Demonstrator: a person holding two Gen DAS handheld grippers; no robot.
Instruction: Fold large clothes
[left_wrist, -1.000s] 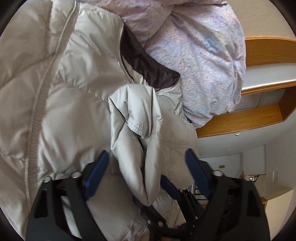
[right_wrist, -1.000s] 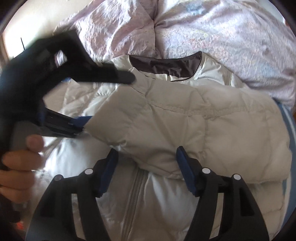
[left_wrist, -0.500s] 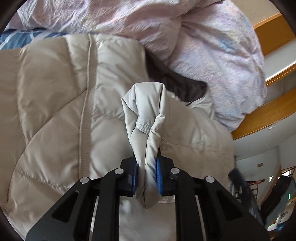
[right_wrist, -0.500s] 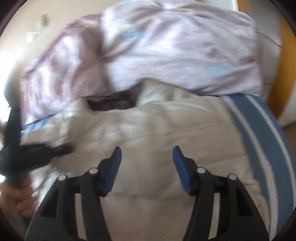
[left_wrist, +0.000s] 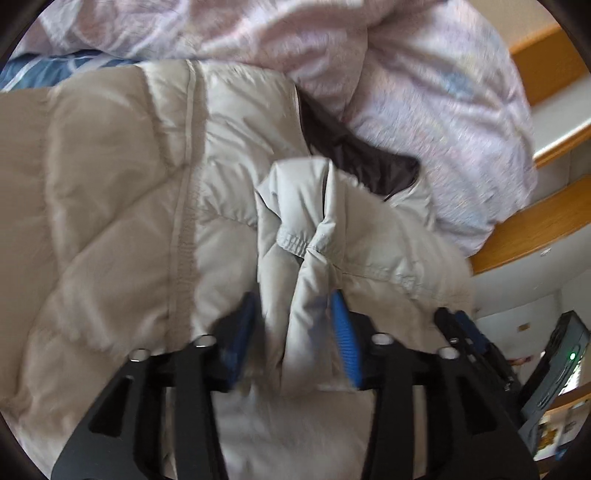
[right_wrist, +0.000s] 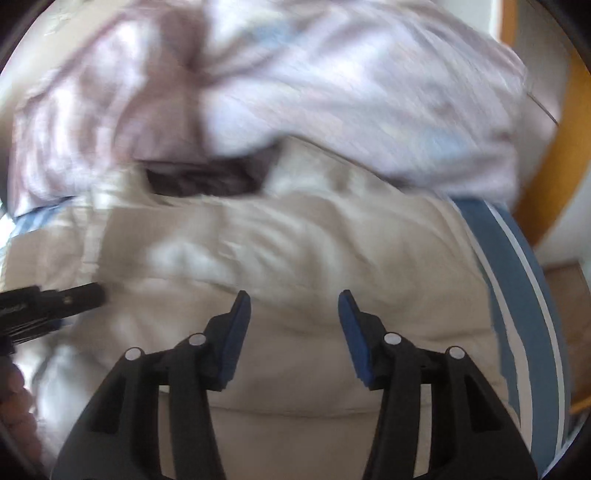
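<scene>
A beige quilted puffer jacket (left_wrist: 122, 206) lies on the bed, its dark lining showing at the collar (left_wrist: 362, 155). Its sleeve cuff (left_wrist: 299, 236) stands bunched between the blue pads of my left gripper (left_wrist: 295, 332), whose jaws are now apart around the cuff without pinching it. In the right wrist view the same jacket (right_wrist: 295, 258) fills the middle, blurred. My right gripper (right_wrist: 293, 325) is open and empty above the jacket's body. The tip of the left gripper shows at the left edge of the right wrist view (right_wrist: 51, 299).
A pink crumpled duvet (left_wrist: 424, 74) is piled behind the jacket's collar and also shows in the right wrist view (right_wrist: 332, 92). A blue striped bedsheet (right_wrist: 524, 295) runs along the right side. A wooden bed frame (left_wrist: 535, 229) lies to the right.
My left gripper shut on the sleeve cuff half a second ago and has now opened around it. My right gripper swung right across the jacket, staying open.
</scene>
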